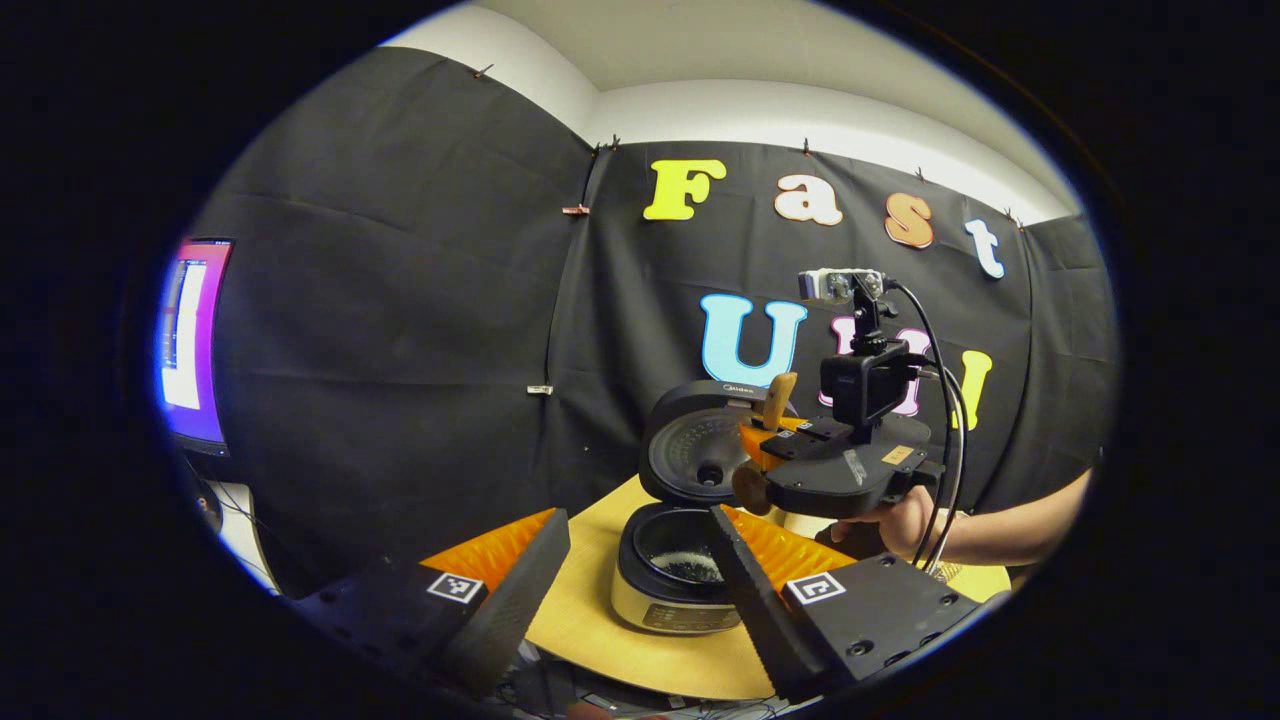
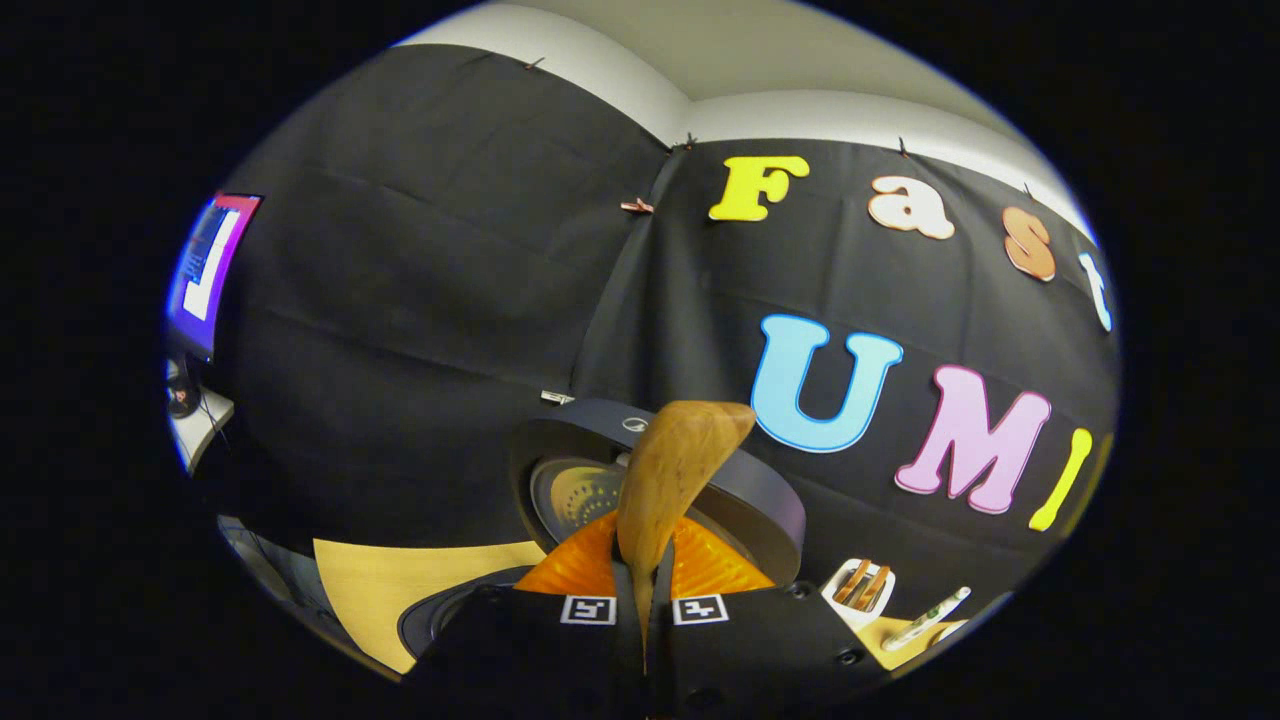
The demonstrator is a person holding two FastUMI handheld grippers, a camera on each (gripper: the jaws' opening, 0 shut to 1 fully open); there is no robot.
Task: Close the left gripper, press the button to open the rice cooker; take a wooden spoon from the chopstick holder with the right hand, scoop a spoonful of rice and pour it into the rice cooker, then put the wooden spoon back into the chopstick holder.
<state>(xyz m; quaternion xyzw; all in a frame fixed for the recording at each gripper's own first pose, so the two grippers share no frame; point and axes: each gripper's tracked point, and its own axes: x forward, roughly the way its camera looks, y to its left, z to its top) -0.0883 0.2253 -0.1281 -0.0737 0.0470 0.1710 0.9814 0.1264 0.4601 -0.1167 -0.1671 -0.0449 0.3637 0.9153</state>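
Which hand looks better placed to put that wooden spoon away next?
The right. Its gripper is shut on the wooden spoon beside the open rice cooker, with the chopstick holder near. The left gripper is open, holding nothing.

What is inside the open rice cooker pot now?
Inside the rice cooker pot lie some pale grains, likely rice. The left claw's finger covers the pot's right part.
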